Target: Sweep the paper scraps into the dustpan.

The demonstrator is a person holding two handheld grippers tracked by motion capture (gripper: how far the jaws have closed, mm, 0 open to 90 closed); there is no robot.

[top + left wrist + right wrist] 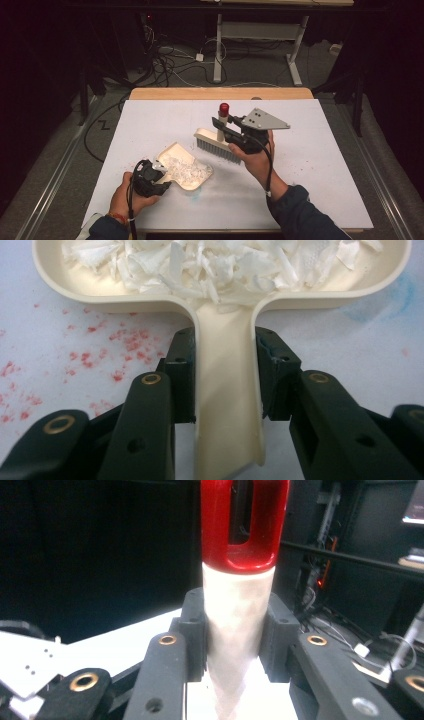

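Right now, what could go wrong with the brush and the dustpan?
The dustpan is heaped with white scraps; tipping it with the left gripper could spill them onto the table. The right gripper pinches the brush by its handle alone, so it might twist or slip.

Dark room, dim surroundings. White-topped table with wooden far edge. Grey floor beyond; tangled cables and a white desk frame behind.
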